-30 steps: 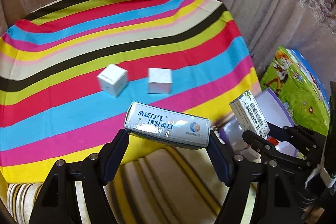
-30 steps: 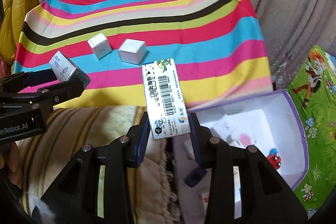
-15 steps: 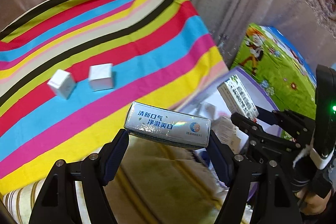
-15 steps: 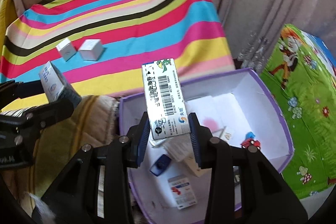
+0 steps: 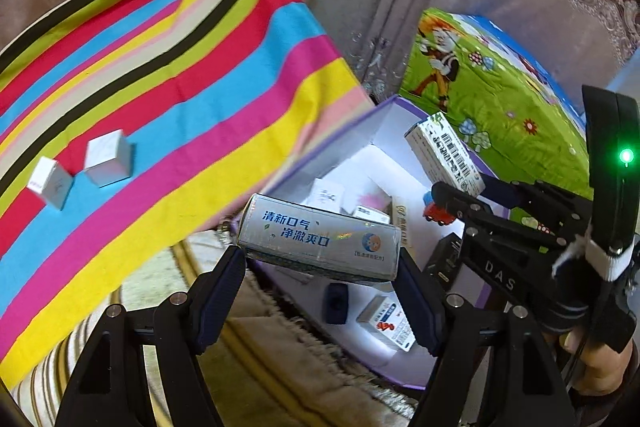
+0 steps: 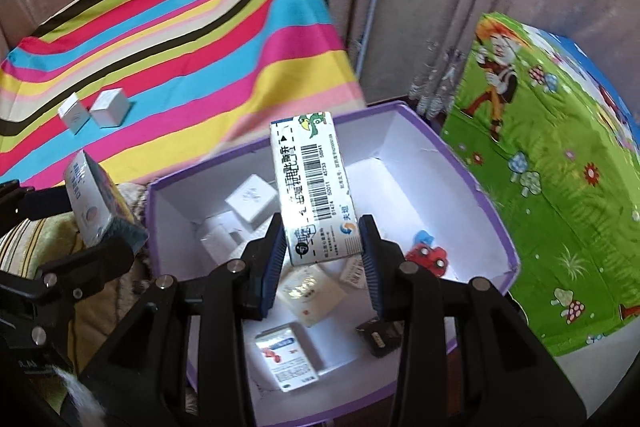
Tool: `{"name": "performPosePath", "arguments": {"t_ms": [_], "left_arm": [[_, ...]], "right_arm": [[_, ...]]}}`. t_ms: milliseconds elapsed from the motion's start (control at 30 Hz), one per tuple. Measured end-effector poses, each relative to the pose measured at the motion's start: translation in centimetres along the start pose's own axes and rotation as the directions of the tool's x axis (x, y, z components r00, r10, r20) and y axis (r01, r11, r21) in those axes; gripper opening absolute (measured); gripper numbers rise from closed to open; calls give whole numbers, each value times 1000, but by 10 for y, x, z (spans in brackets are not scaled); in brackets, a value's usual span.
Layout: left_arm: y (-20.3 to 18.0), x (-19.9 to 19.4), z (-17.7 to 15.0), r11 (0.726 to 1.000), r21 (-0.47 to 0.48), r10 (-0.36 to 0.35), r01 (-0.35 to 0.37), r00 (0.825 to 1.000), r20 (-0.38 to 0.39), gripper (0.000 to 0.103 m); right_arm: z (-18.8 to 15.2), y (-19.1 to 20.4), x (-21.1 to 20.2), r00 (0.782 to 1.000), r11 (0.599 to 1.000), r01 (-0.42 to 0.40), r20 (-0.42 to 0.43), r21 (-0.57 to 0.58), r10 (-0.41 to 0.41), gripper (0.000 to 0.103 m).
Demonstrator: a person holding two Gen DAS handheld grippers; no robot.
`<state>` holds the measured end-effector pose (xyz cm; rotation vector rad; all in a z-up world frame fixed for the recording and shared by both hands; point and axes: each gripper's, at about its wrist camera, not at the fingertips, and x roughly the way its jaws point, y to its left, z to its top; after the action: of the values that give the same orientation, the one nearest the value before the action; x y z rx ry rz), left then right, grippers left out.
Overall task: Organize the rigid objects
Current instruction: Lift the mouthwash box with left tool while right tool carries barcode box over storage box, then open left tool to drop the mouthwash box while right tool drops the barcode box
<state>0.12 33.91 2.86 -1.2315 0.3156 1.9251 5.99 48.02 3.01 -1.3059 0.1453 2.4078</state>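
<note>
Left tongs (image 5: 320, 267): closed on the silver-blue toothpaste carton (image 5: 320, 239), held crosswise by its two short ends; it hangs over the near left edge of the box, partly outside it.
Right tongs (image 6: 324, 247): closed on the white barcode carton (image 6: 314, 187), gripped at its lower end and standing nearly upright above the middle of the box.
Purple storage box (image 6: 492, 183): open, white inside, already holding several small cartons, a red toy car (image 6: 428, 257) and a dark flat item.
Striped cloth (image 5: 160, 87): two small white cubes (image 5: 108, 163) lie on it, well apart from the box, not yet collected.
Step in hand: probably lowering both cartons into the box.
How to do it well: bring the left carton fully past the box wall first, then lower; tilt the right carton flat over a bare patch, away from the toy car; open each tongs only when its carton is low, so nothing bounces out.
Risk: the two tongs are near; release one at a time.
</note>
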Motion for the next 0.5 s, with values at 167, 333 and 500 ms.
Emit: {"name": "performPosePath", "arguments": {"t_ms": [167, 333, 500], "left_arm": [[-10, 5, 2, 1000, 20, -23, 23, 1000, -7, 75], [-21, 8, 5, 997, 39, -61, 62, 998, -13, 75], [-29, 14, 7, 992, 43, -118, 119, 993, -25, 82]], "right_arm": [[-2, -17, 2, 999, 999, 37, -4, 33, -37, 41], [-4, -32, 4, 998, 996, 70, -8, 62, -69, 41], [-4, -41, 3, 996, 992, 93, -6, 87, -93, 41]]}}
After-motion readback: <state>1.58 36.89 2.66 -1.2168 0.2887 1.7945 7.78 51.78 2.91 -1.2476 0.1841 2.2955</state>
